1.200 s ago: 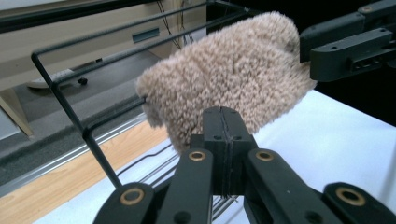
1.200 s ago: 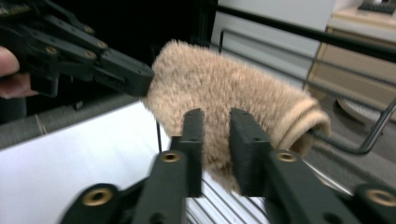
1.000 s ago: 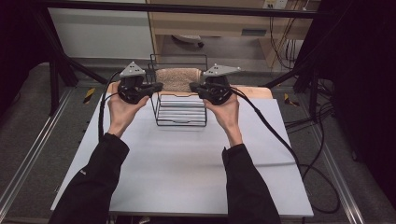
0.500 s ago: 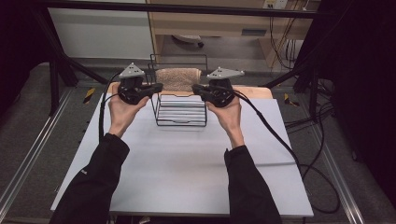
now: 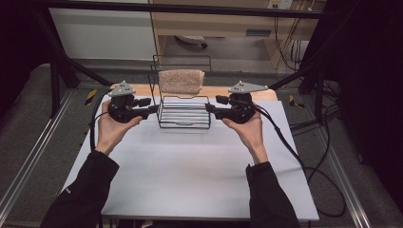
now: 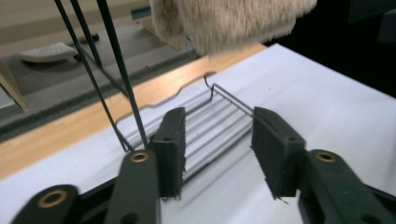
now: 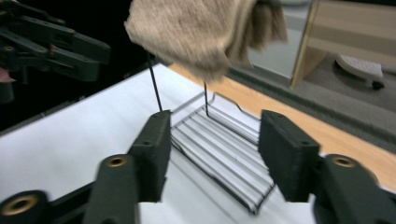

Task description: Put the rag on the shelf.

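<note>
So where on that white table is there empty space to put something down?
The near half of the white table, between the two forearms and the black wire rack, is bare. The far middle is crowded: the rack with its beige towel, the left gripper and right gripper flanking it.

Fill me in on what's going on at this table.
A person holds a two-jaw gripper in each hand, one on either side of a black wire rack standing on the white table. A beige towel hangs over the rack's upper bar. The left gripper and the right gripper both point inward at the rack's base tray, jaws open and holding nothing. The towel is not gripped by either one.
</note>
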`<control>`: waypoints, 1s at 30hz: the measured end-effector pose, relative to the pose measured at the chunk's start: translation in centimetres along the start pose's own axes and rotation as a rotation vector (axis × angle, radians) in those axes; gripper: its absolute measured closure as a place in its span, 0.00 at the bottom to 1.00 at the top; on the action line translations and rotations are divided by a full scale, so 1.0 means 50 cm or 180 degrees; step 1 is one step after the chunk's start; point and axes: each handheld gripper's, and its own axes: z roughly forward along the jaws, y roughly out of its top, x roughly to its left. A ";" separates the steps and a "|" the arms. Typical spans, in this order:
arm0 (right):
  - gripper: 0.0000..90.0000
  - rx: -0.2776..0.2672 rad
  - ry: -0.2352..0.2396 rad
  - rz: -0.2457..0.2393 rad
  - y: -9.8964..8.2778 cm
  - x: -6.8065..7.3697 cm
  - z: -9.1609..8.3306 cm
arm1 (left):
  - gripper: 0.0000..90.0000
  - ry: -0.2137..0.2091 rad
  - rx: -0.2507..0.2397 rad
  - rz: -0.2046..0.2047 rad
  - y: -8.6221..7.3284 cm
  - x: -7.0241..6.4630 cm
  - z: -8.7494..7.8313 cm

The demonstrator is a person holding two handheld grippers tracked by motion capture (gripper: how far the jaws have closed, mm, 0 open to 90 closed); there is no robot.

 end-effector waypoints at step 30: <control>0.01 0.0411 -0.0066 0.0480 -0.271 -0.061 -0.088 | 0.10 0.0057 0.0342 -0.0039 -0.247 -0.022 -0.015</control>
